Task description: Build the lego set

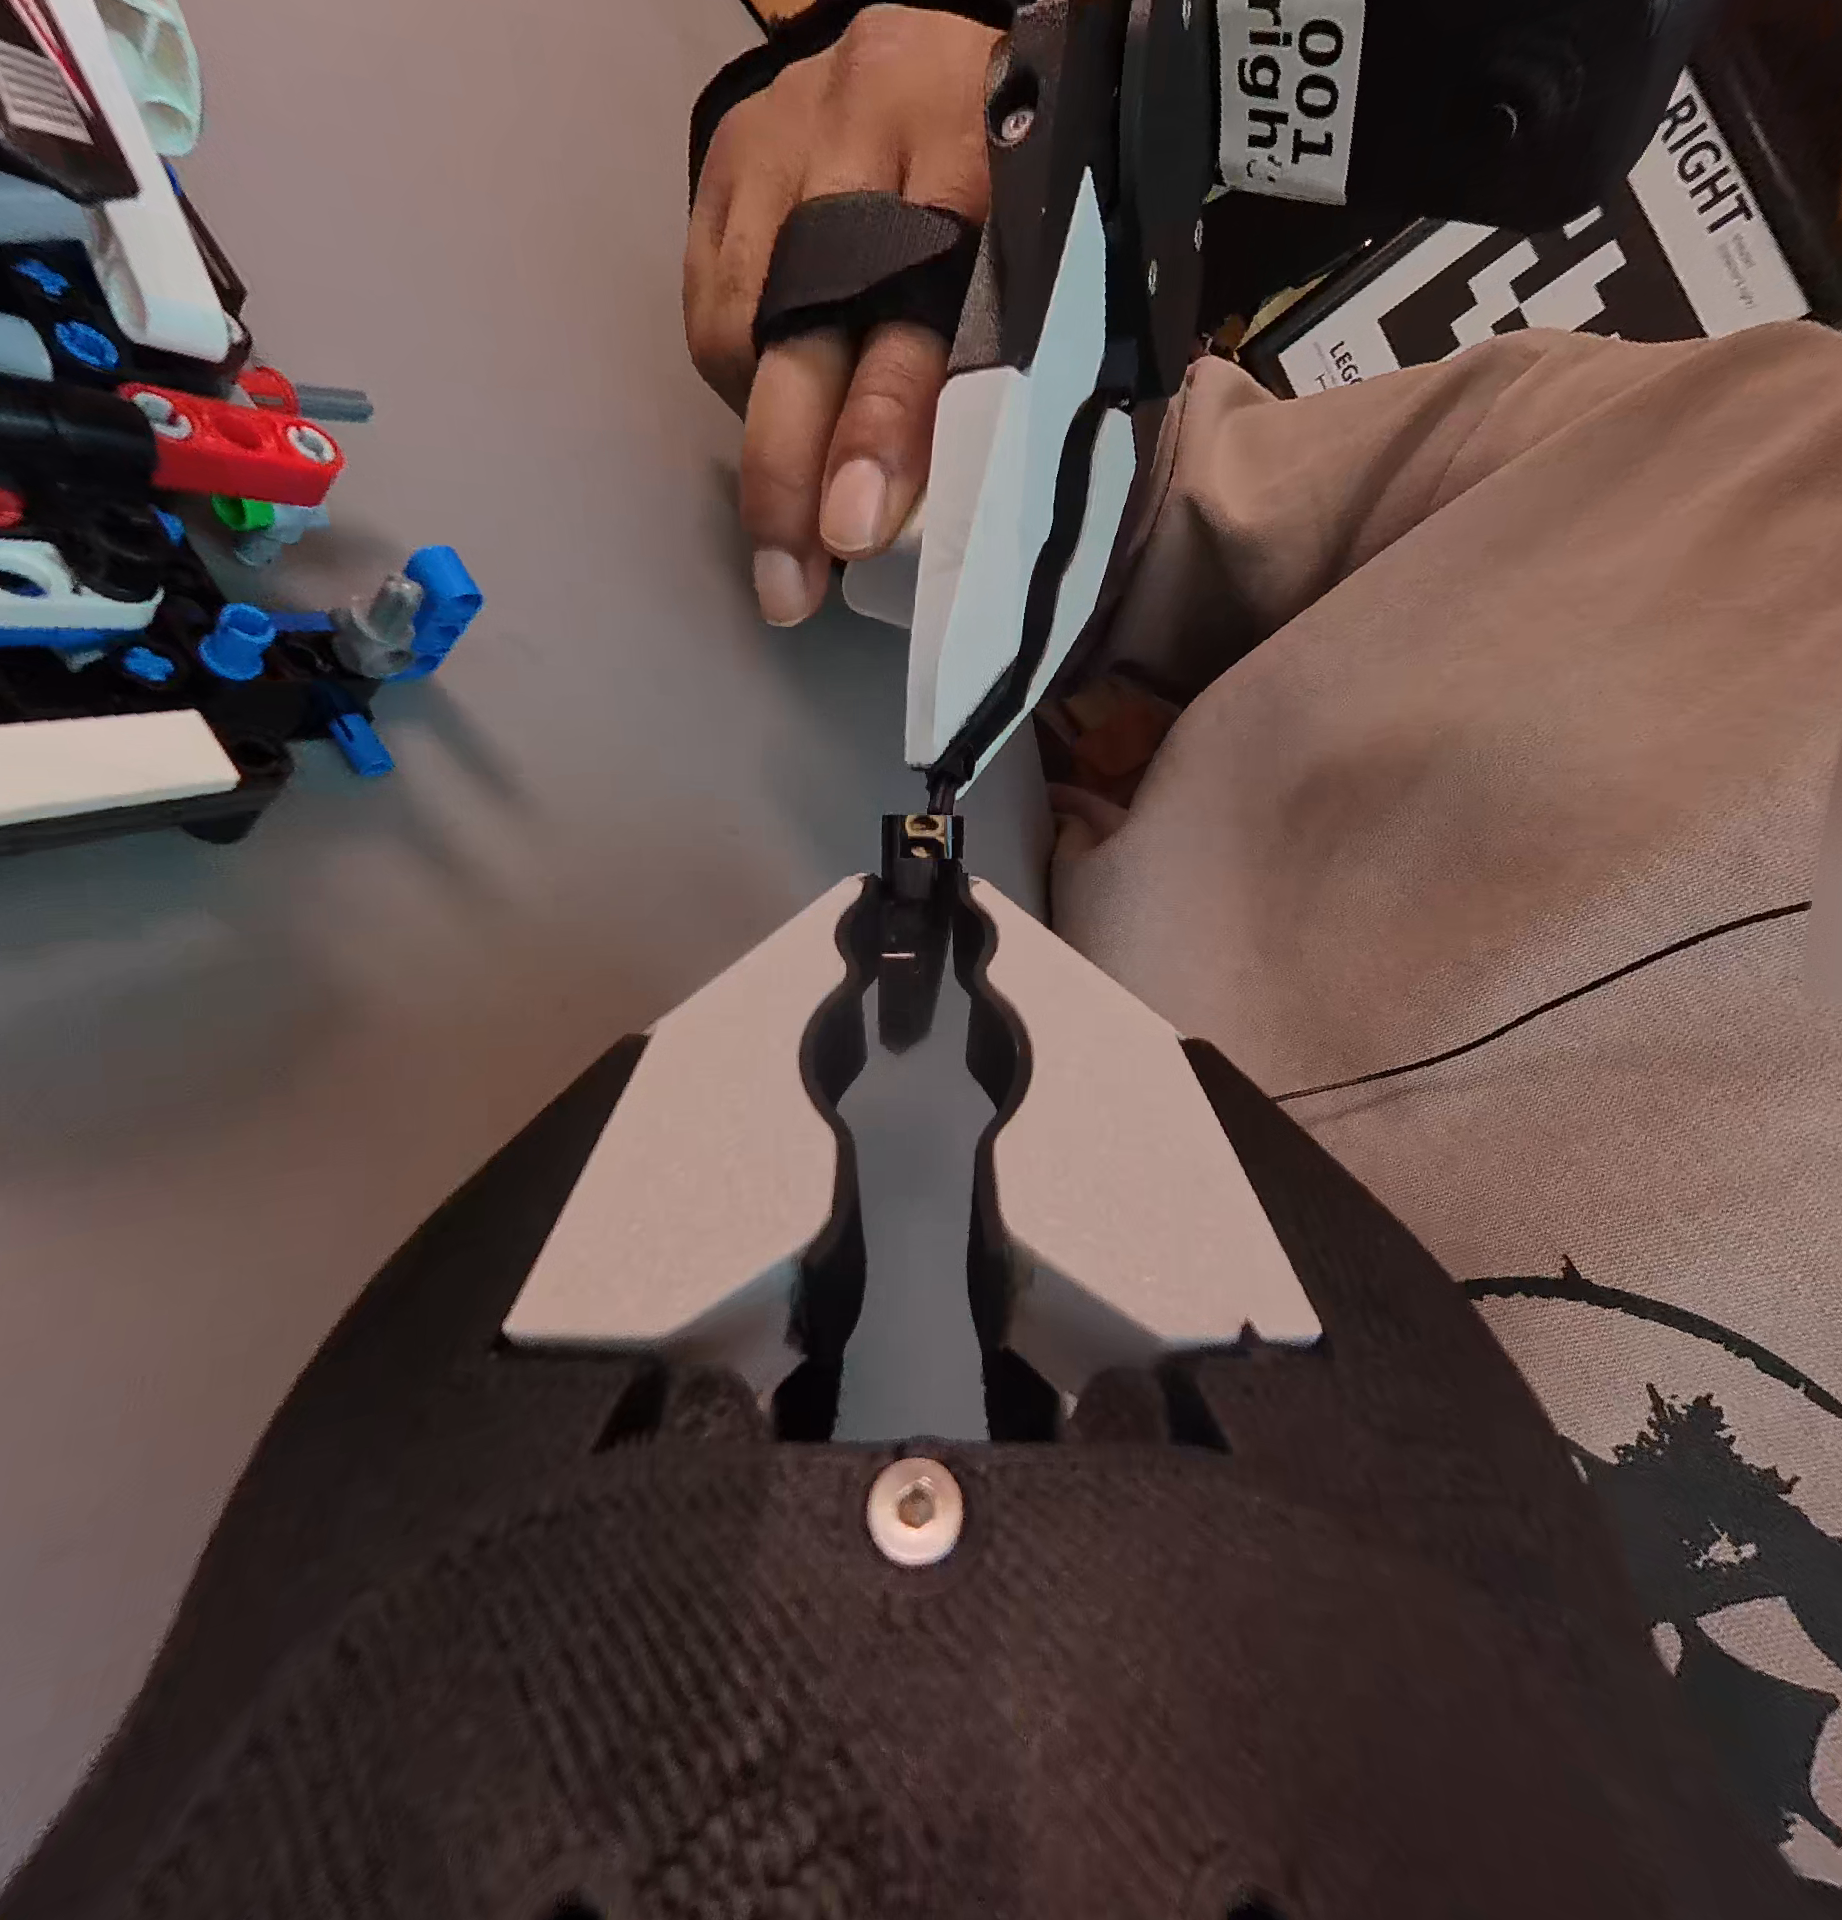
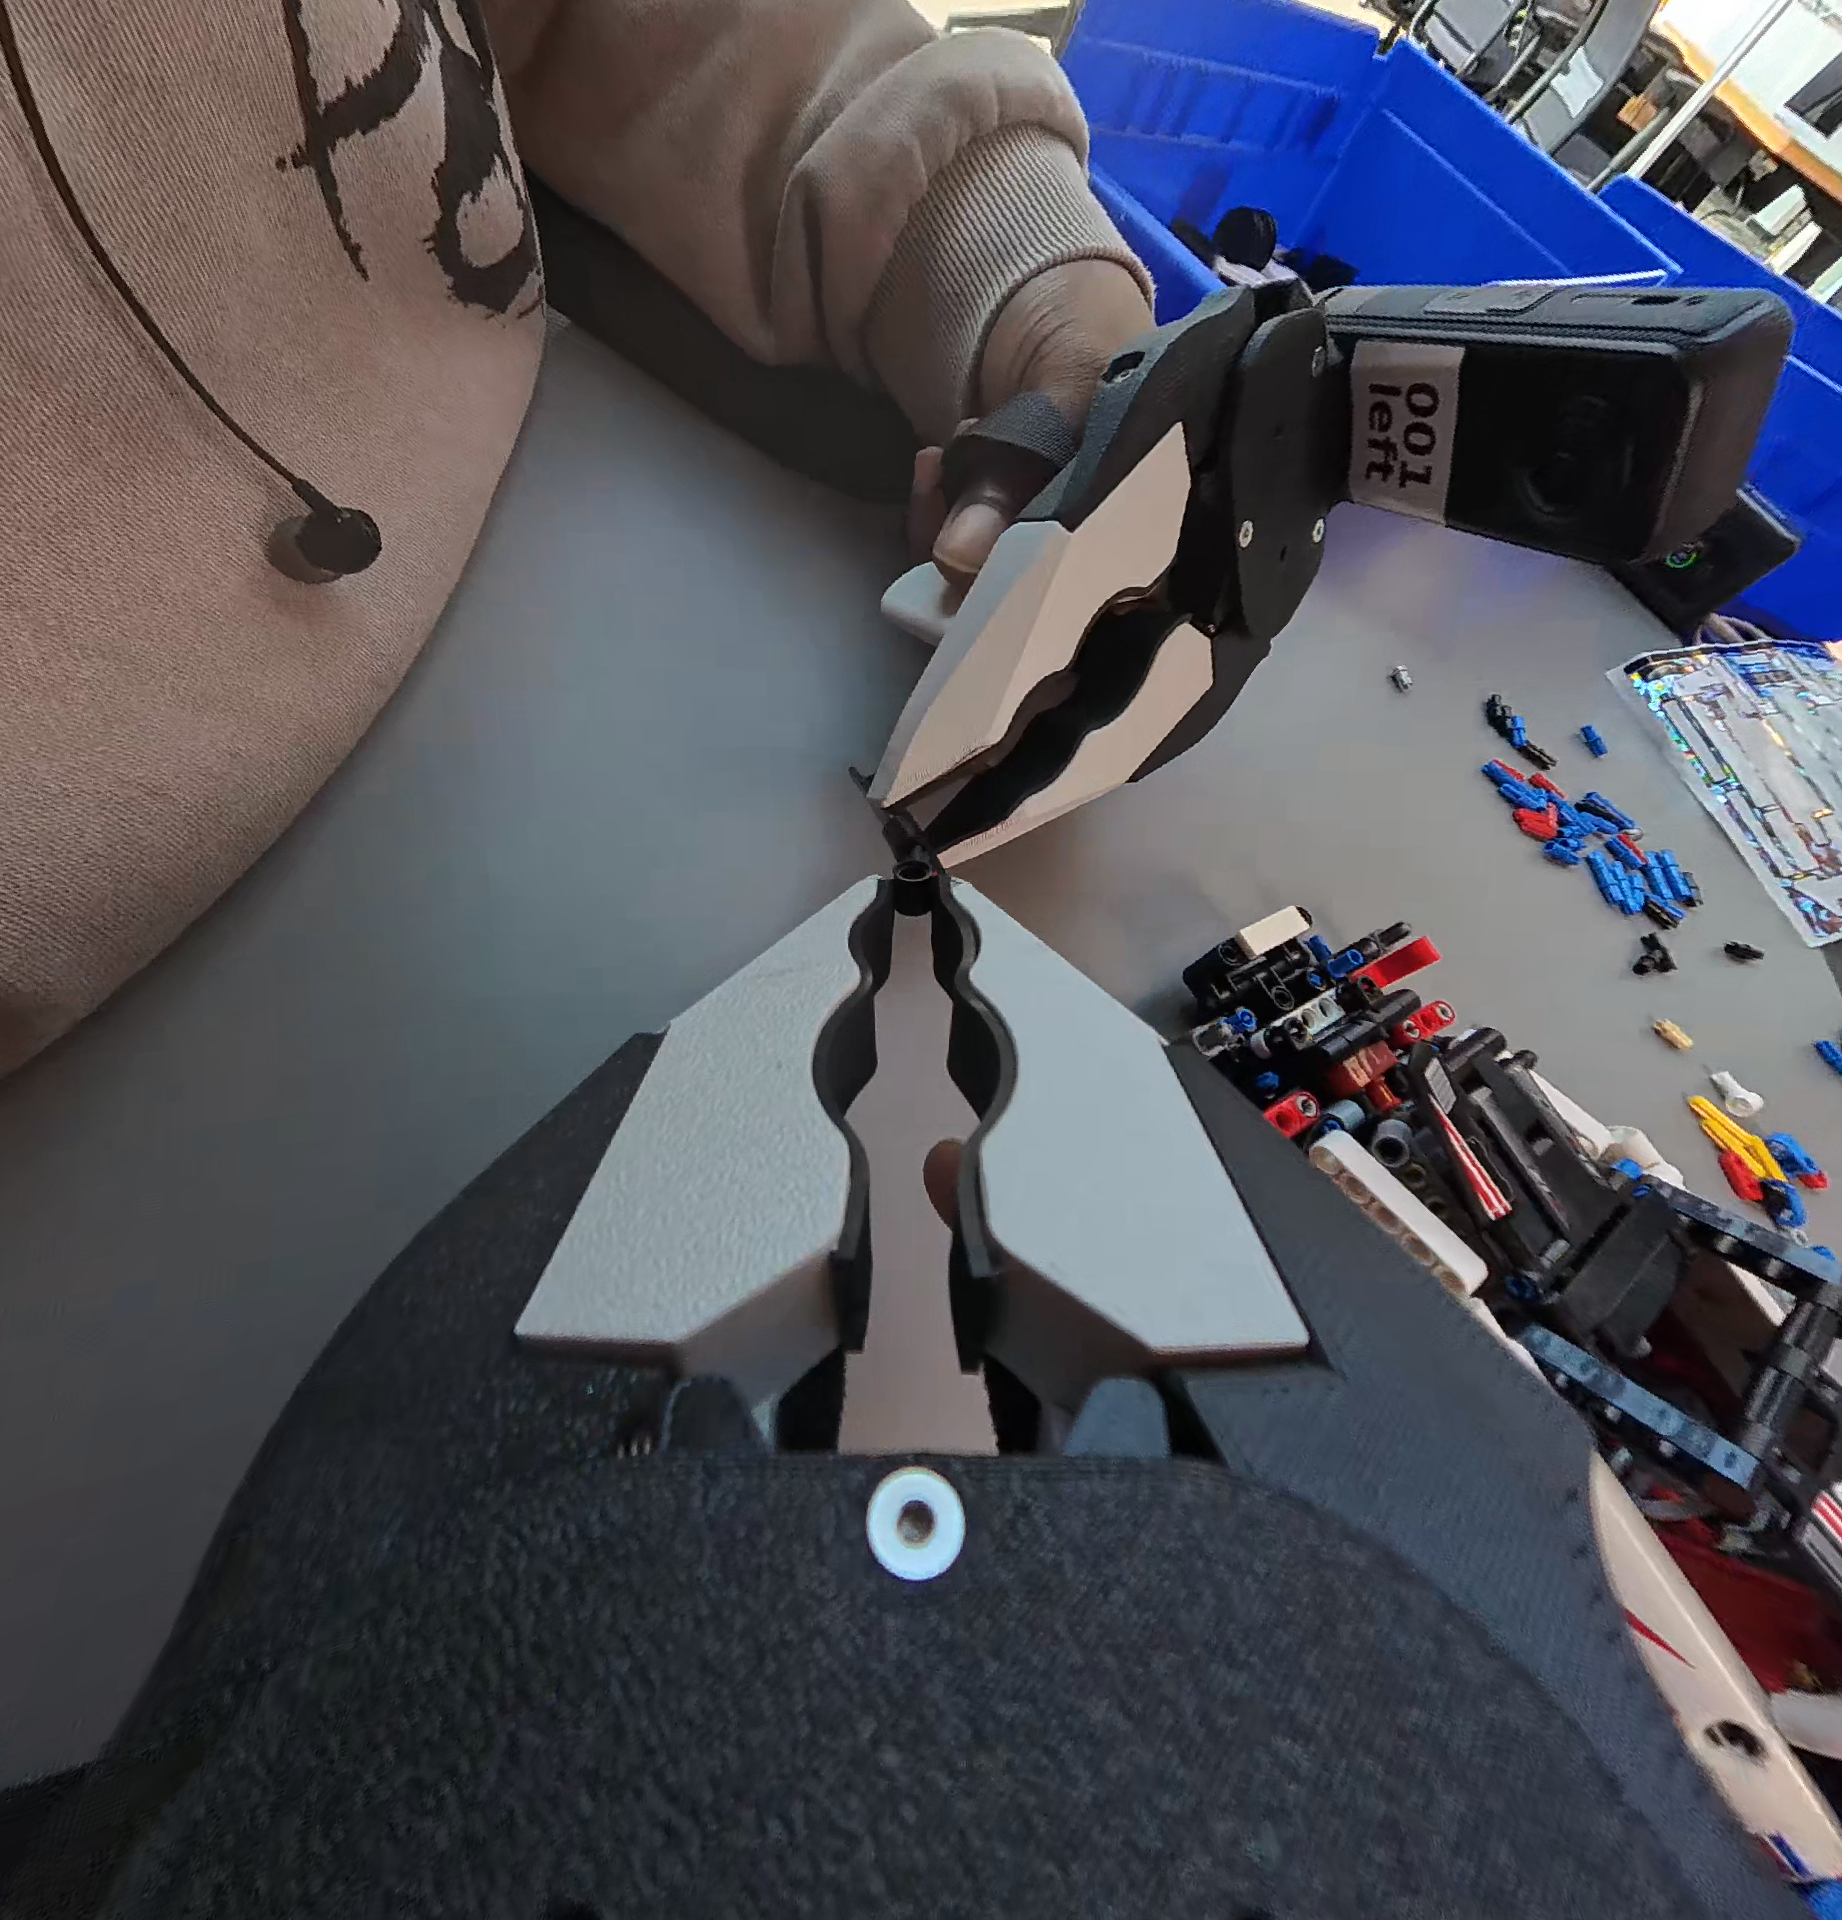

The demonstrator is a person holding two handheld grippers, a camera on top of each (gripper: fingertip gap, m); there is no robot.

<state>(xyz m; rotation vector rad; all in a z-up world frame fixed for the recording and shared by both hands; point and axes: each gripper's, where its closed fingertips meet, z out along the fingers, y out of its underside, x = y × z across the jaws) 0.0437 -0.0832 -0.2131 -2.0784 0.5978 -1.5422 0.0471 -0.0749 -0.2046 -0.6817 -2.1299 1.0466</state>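
Note:
My left gripper (image 1: pixel 915 883) is shut on a small black Lego connector (image 1: pixel 922 836) that sticks out past its tips. My right gripper (image 1: pixel 943 769) comes down from above, shut on a thin black pin whose end meets the connector. In the right wrist view, my right gripper (image 2: pixel 909 883) holds the black pin (image 2: pixel 910 871) end-on at its tips, and the left gripper (image 2: pixel 917 826) meets it tip to tip from the upper right. Both are held above the grey table, close to the person's body. The partly built Lego car (image 1: pixel 117 520) lies on the left, and in the right wrist view (image 2: pixel 1519 1195) on the right.
Loose blue, black and red pins (image 2: pixel 1603 831) and a shiny sticker sheet (image 2: pixel 1769 790) lie on the grey table (image 2: pixel 584 727) at the far right. Blue bins (image 2: pixel 1416 156) stand behind. The person's beige sweatshirt (image 1: pixel 1468 831) fills the near side. A black-and-white booklet (image 1: pixel 1519 301) lies behind the right gripper. Both grippers' tips are close together, under 4 cm apart.

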